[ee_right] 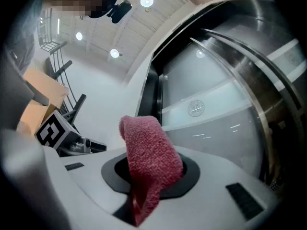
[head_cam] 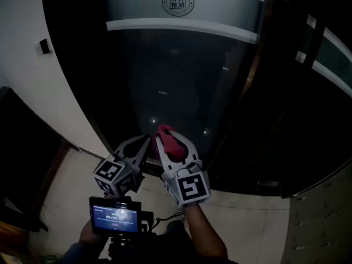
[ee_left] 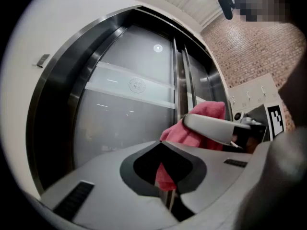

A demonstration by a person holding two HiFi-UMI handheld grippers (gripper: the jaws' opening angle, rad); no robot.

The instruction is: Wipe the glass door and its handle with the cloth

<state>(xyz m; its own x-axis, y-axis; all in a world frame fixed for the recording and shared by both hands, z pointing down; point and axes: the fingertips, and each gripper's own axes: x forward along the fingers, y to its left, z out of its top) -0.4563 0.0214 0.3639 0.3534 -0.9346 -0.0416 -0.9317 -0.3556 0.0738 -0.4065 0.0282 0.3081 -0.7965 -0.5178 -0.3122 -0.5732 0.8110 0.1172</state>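
The dark glass door (head_cam: 181,76) fills the head view, with a frosted band and a round emblem (head_cam: 177,1) near its top. A vertical metal bar (head_cam: 254,59) runs down its right edge. My right gripper (head_cam: 169,142) is shut on a red cloth (head_cam: 168,139), low in front of the glass. In the right gripper view the red cloth (ee_right: 149,162) stands up out of the jaws and folds over. My left gripper (head_cam: 144,143) is close on the left, shut. A strip of cloth (ee_left: 165,175) shows through its slit; whether it is pinched I cannot tell.
A white wall (head_cam: 22,92) with a small switch (head_cam: 43,47) curves along the left. A lit screen device (head_cam: 114,216) sits below the grippers over the tiled floor (head_cam: 247,224). A brick wall (ee_left: 249,51) and lockers (ee_left: 254,97) lie to the right. Cardboard boxes (ee_right: 41,92) stand behind.
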